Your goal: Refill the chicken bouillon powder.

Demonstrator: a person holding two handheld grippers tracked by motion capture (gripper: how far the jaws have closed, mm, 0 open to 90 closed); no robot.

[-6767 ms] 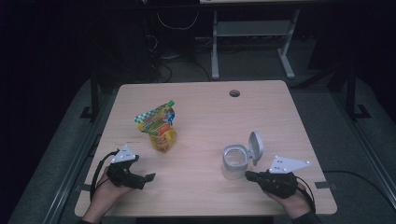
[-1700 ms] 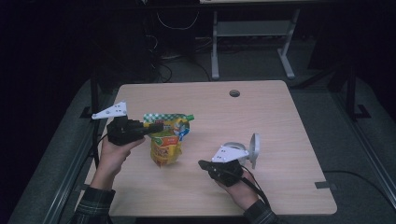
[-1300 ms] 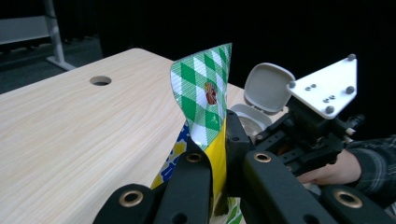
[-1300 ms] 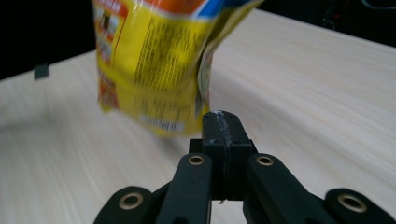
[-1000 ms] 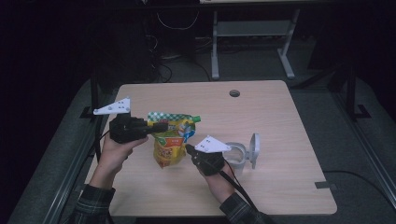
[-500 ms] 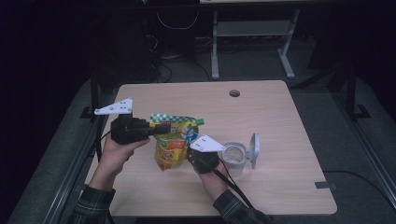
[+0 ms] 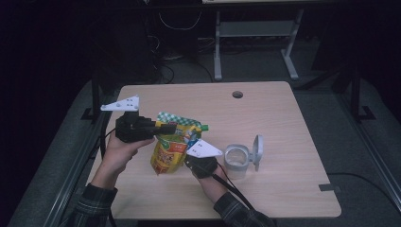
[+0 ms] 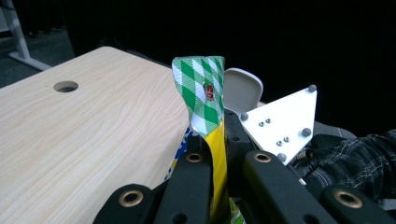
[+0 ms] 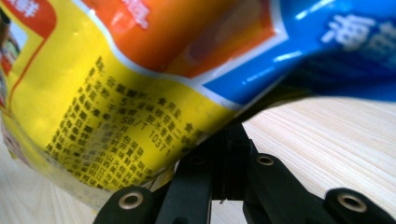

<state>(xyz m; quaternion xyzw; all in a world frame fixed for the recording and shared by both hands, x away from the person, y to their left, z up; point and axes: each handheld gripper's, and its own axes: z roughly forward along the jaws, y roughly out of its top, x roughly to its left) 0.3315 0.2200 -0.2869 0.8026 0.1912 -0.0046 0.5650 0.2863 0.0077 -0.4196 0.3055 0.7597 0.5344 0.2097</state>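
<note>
The surface [image 7: 283,123] is carrying a clear jar [image 7: 236,160] with its hinged lid open, standing just right of the right jaws. A yellow snack pouch [image 7: 170,153] is hanging lifted off the wood, its green checked top pinched tight between the left gripper's [image 7: 165,127] jaws. The right gripper [image 7: 191,161] is closing its jaws on the pouch's lower edge. Lifting looks done; tearing open and pouring into the jar seem left.

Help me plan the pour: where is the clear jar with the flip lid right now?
In the high view the clear jar stands on the table, right of centre near the front, beside the right gripper and the snack pouch.
</note>
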